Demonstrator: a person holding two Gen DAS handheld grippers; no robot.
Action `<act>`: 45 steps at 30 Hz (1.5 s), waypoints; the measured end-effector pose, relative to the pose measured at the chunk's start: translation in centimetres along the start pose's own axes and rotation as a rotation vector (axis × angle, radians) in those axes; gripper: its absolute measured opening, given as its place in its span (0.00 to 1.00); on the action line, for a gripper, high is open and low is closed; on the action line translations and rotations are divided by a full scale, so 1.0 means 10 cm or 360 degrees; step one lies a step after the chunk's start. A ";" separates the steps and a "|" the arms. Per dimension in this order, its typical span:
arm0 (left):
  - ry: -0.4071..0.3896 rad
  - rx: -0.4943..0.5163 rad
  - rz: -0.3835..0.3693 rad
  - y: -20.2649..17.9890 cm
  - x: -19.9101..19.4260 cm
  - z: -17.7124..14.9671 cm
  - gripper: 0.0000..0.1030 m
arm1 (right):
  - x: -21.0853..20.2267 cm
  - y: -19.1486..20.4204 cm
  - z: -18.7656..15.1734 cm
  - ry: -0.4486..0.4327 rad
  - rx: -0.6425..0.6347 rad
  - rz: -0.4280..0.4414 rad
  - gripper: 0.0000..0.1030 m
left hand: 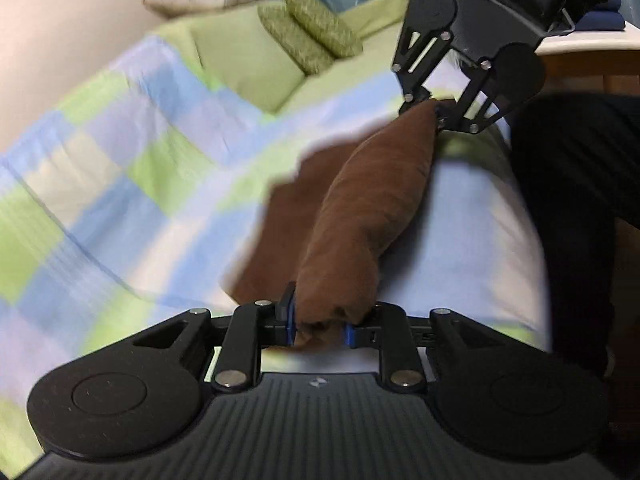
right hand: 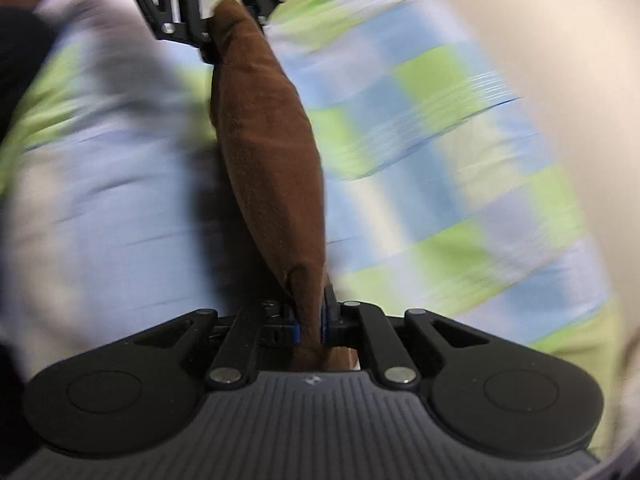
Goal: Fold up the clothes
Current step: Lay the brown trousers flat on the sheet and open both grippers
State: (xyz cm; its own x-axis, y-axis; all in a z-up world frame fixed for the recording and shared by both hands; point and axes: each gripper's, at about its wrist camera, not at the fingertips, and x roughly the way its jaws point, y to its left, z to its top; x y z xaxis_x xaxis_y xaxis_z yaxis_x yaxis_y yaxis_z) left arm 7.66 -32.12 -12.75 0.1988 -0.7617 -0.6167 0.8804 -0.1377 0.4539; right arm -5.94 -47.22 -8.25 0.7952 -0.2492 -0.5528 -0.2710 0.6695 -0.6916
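Brown garment (left hand: pixel 360 216) hangs stretched above the checked bedspread (left hand: pixel 120 184), left tool (left hand: pixel 320 330) and right tool (right hand: pixel 310 330) each pinching one end, likely keeping it taut for a fold.

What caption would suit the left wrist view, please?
Both claws, left and right, pinch opposite ends of a brown cloth above a checked bedspread.

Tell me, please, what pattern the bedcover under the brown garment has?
The bedcover is checked in blue, green and pale lilac; the left wrist view shows it best.
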 end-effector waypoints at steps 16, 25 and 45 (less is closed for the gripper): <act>-0.0231 -0.0639 0.0261 0.19 -0.57 0.15 0.32 | -0.53 -0.30 -0.23 -0.0249 0.0875 0.0073 0.16; -0.0007 -0.0566 0.0145 -0.18 0.08 0.04 0.30 | 0.15 -0.25 -0.34 -0.0197 0.1031 0.0287 0.16; 0.0048 -0.0770 0.0062 0.79 0.91 0.05 0.32 | 1.13 -1.01 -0.22 -0.0269 0.1029 0.0482 0.06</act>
State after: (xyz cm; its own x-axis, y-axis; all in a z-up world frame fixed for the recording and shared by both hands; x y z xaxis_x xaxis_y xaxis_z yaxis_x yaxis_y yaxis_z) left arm 16.19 -40.51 -14.48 0.2417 -0.7409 -0.6266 0.9698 0.2064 0.1301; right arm 4.60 -58.32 -8.51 0.8233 0.0887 -0.5606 -0.1595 0.9841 -0.0785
